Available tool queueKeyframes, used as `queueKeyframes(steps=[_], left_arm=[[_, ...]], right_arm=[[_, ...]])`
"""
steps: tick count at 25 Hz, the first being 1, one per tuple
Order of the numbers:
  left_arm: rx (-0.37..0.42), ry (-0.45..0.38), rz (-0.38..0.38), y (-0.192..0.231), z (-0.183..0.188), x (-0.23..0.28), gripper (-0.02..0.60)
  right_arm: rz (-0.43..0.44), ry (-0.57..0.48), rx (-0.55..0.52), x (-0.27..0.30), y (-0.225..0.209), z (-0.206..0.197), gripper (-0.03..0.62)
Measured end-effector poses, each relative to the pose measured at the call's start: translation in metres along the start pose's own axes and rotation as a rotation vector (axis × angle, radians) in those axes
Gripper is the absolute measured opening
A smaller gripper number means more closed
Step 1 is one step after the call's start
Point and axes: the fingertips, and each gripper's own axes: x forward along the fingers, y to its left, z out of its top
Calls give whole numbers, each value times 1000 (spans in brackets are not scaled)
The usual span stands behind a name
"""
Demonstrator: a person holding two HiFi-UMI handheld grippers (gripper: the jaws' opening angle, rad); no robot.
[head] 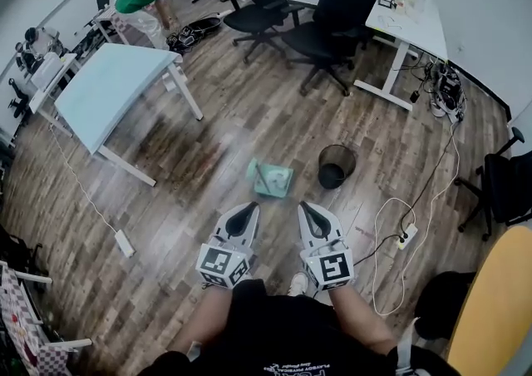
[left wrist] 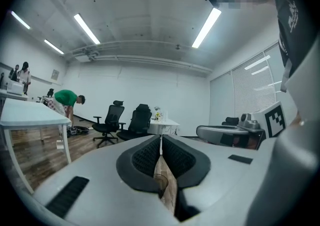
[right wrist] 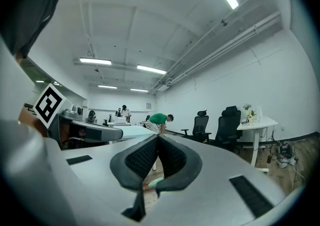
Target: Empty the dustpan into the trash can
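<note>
Both grippers are out front and empty: the left gripper (head: 249, 210) is pinched closed on nothing, and the right gripper (head: 305, 208) has its jaws together too. The green dustpan (head: 272, 177) lies on the wooden floor (head: 208, 200) at twelve o'clock, well apart from both tips and untouched. The black trash can (head: 336, 165) stands just beside it, at the dustpan's three o'clock. I'd call this the approach. Next up: open a gripper, reach down, grip the dustpan, then tip it over the can.
</note>
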Motion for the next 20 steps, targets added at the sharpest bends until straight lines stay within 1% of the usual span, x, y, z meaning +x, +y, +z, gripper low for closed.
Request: queueKeyframes(steps=[2,5,9,14,17,20], left_arm=[[-1,-6,10,13,5,7,32],[-19,4,20,35,2,14,32],[-29,9,1,69,-1,24,32],[-18,-7,-39,116,9,43,32],[-33,20,-64,148,5,52,32],[-60,39,-79,168,0,58,32]], right_arm=[[2,15,10,9,-1,-5,18],[2,43,29,27,3,-15,18],[-1,61,27,65,11,-19,18],[-21,60,-6,117,17,-17,18],[-39,74,-45,151,29,-15,18],[-24,67,-73,177,44,-4,18]])
